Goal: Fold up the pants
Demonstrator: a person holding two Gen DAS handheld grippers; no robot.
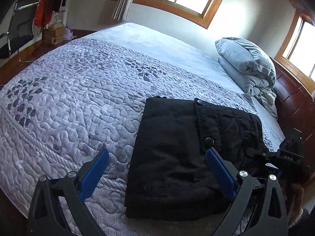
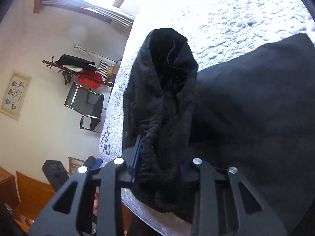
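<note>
Right hand-held gripper (image 2: 157, 169) is clamped on a bunched, gathered edge of the black pants (image 1: 177, 153), probably the waistband; the fabric rises straight ahead of its fingers. Left hand-held gripper (image 1: 157, 169) hovers spread wide, holding nothing, with the pants directly ahead between its fingers. Pants lie folded on the bed (image 1: 78, 90) near its edge, long axis pointing away from the left gripper toward the window; right side is nearer the working edge.

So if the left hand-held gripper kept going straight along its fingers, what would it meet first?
Most likely the black pants lying folded on the quilt: they fill the space between the open left hand-held gripper fingers and just ahead. Depth is hard to judge through the fisheye.
</note>
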